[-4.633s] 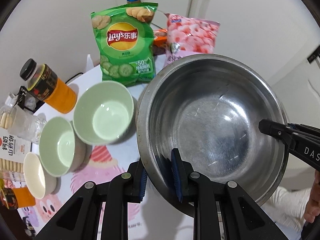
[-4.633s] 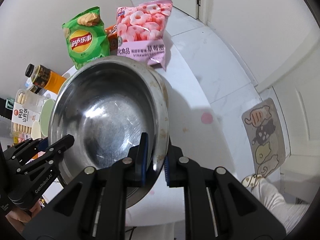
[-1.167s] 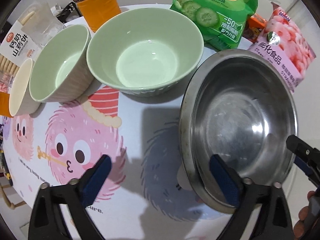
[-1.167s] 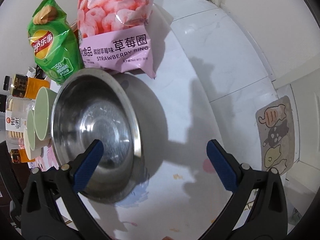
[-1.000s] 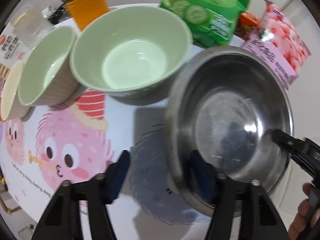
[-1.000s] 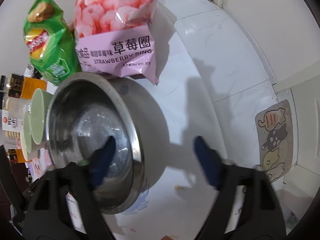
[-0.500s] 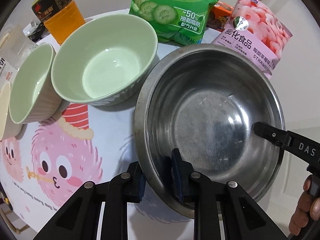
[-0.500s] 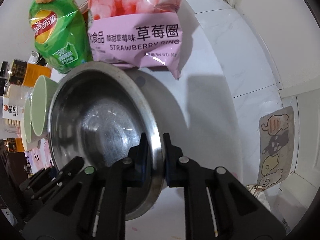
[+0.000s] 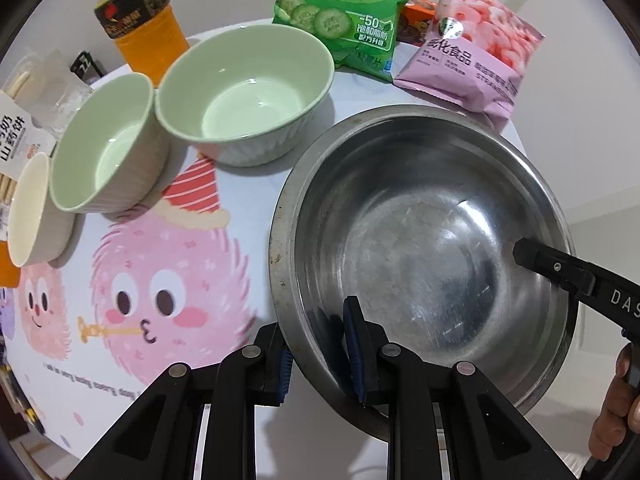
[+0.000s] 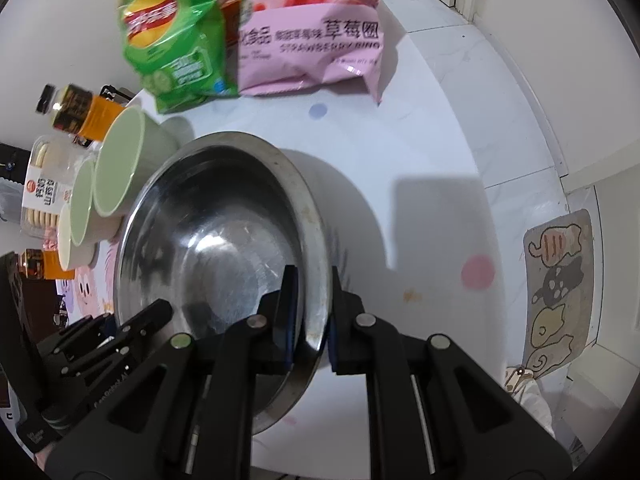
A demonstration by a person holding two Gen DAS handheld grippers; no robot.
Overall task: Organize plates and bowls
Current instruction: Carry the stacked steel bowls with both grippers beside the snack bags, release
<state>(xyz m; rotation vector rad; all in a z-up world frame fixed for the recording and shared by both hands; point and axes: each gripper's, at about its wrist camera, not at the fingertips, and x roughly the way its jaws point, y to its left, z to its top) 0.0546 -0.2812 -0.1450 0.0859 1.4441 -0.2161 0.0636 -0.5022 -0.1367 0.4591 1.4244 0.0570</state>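
Steel bowl [image 9: 424, 256], empty, at the right of the surface [image 9: 248, 280], its rim pinched on opposite sides by the left hand-held gripper [image 9: 320, 354] and right hand-held gripper [image 10: 310, 320]. Beside it, two empty green bowls [image 9: 244, 96] and a cream cup [image 9: 30, 208].

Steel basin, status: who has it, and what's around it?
Left gripper and right gripper both shut on steel basin rim. Large green bowl close beside it; snack bags behind.
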